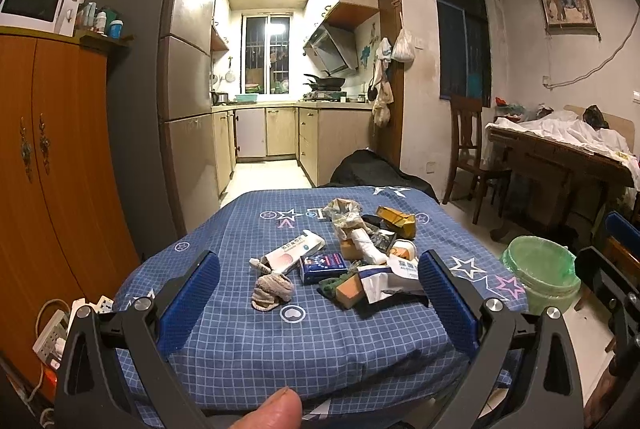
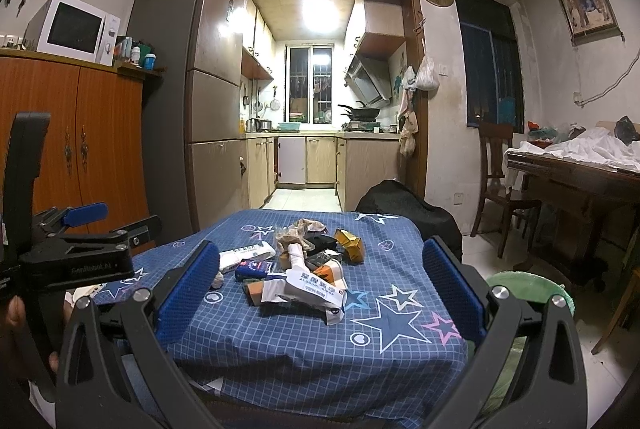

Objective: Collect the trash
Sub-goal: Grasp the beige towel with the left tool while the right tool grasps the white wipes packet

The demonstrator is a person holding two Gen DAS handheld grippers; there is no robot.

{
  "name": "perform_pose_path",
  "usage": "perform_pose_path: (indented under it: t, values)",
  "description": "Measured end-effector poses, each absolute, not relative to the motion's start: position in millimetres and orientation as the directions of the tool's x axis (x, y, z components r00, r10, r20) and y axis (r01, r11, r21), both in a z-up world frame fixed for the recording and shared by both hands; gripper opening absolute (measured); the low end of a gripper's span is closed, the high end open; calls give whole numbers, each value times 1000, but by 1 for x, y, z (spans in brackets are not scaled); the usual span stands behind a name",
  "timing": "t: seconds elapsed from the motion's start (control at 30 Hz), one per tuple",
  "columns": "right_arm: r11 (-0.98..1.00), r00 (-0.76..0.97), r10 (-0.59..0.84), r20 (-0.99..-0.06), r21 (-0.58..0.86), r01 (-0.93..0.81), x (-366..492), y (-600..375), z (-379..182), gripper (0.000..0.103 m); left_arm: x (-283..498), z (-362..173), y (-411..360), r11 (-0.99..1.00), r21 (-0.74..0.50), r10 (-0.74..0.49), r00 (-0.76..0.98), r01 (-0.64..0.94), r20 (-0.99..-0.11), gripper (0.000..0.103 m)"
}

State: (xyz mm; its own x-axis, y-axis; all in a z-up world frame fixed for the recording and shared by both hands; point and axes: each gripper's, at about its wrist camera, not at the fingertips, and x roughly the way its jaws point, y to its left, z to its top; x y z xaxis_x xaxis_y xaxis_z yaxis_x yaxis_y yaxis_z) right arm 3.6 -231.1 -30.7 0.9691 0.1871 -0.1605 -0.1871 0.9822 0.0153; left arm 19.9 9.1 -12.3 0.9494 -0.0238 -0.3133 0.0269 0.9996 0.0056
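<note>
At the lower left of the left wrist view the left gripper [image 1: 318, 279] hangs over the near edge of the table [image 1: 256, 341], its blue fingers spread wide and holding nothing, probably so either side of the heap can be taken first. Between them at frame centre lies the trash: a balled beige rag [image 1: 272, 292] nearest, a white carton [image 1: 294, 251] and a small blue box [image 1: 323, 267] behind it, then a crumpled wipes packet [image 1: 390, 279] toward the right finger, and a yellow box [image 1: 396, 220] farthest back. At the right edge, beside the table and lower, stands the green-lined bin [image 1: 540, 279], presumably set there so each piece travels a short way. In the right wrist view the right gripper [image 2: 320, 279] is likewise spread and empty, with the same heap just above centre.
</note>
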Motion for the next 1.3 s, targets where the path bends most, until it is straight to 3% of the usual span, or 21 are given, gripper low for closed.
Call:
perform_pose_path:
  t: [0.17,0.3,0.47,0.57,0.7,0.87,1.03,1.17,1.27,1.3]
  values:
    - [979,964,201,-175,2,-204,9,-229,-31,98,27,-15,12,999,18,-20,941,27,-337,98]
    - [957,931,278,-236,-21,-291,29,-228,-37,98,59,-27,45,998,12,-54,888,66,-457,98]
    - [880,821,400,-407,-78,-468,89,-212,-69,98,118,-67,118,998,-53,-63,799,38,-599,98]
    - [817,729,455,-511,-86,-570,126,-194,-95,89,143,-85,139,991,-73,-132,758,111,-639,98]
    - [773,668,451,-591,-114,-624,168,-184,-122,79,167,-103,134,971,-60,-215,729,233,-650,86]
    - [746,628,440,-642,-128,-653,206,-189,-135,79,211,-122,116,945,-85,-289,688,314,-666,83]
    - [710,589,435,-681,-144,-690,232,-185,-146,79,254,-147,95,930,-98,-316,636,354,-704,69]
    - [684,558,438,-705,-141,-716,242,-181,-151,77,270,-158,90,936,-108,-310,637,335,-706,68]
    - [683,553,440,-707,-136,-717,246,-182,-154,68,273,-161,89,942,-106,-298,643,319,-706,55]
    - [689,557,437,-707,-136,-712,247,-182,-155,57,274,-162,89,943,-108,-297,644,316,-705,55]
